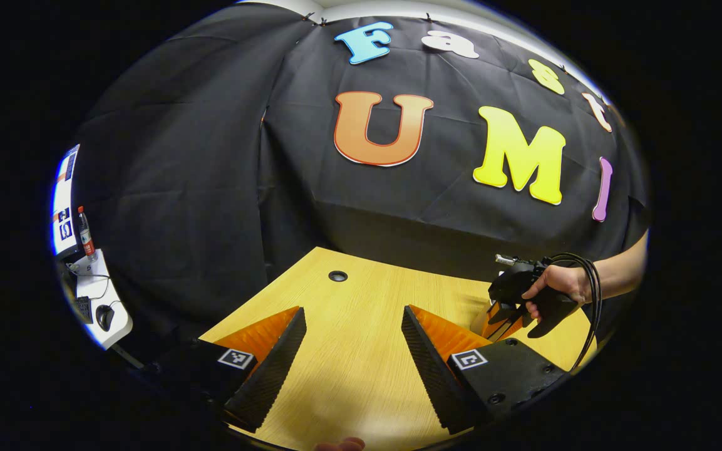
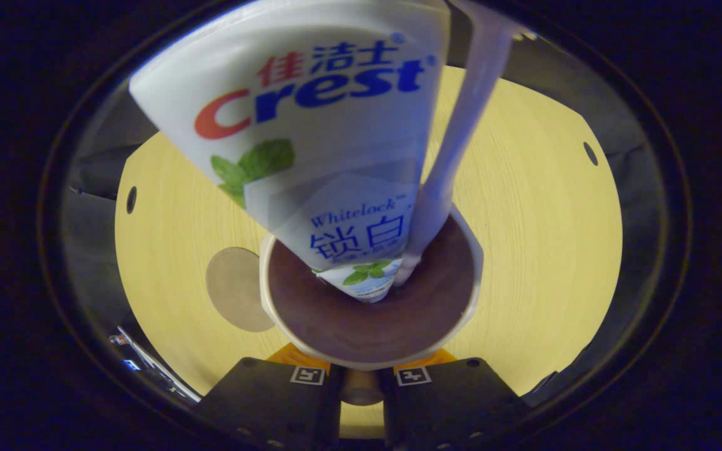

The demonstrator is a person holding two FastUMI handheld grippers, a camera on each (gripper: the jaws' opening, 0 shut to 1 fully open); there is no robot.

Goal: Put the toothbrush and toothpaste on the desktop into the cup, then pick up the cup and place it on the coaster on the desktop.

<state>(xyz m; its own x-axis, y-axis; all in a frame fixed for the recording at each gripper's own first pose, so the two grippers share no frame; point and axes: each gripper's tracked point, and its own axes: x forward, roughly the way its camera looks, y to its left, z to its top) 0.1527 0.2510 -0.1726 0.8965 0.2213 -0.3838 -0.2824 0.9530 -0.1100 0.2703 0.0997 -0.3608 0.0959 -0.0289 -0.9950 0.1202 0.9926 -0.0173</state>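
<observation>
Your pale yellow wood-grain desktop (image 2: pixel 536 250) spreads across the right gripper view, seen from straight above, with small dark round holes near its edges at about 2 and 9 o'clock. In the left gripper view the same desktop (image 1: pixel 361 326) runs away toward the booth's black cloth wall, one round hole lying at 12 o'clock from the fingers.

The white toothpaste tube with blue and red lettering and green leaves (image 2: pixel 310 144) stands tilted in the cup, its narrow end down at the cup's floor and its broad end leaning toward 11 o'clock. Just beside it, at 1 o'clock, the white toothbrush handle (image 2: pixel 461 125) also rises out of the cup, its lower end touching the tube's lower end.

The round cream-rimmed cup with a dark brown inside (image 2: pixel 370 300) sits directly ahead of your right gripper (image 2: pixel 361 376). The fingers stand close together at the cup's near rim, with a short rounded part of the cup between them; you cannot tell whether both press on it.

The flat round tan coaster (image 2: pixel 235 288) lies at 9 o'clock, its edge tucked behind the cup's rim.

Your left gripper (image 1: pixel 354 351) hovers over bare desktop with its fingers spread wide, holding nothing. At 3 o'clock from it, a hand (image 1: pixel 558 285) grips the other tool.
</observation>
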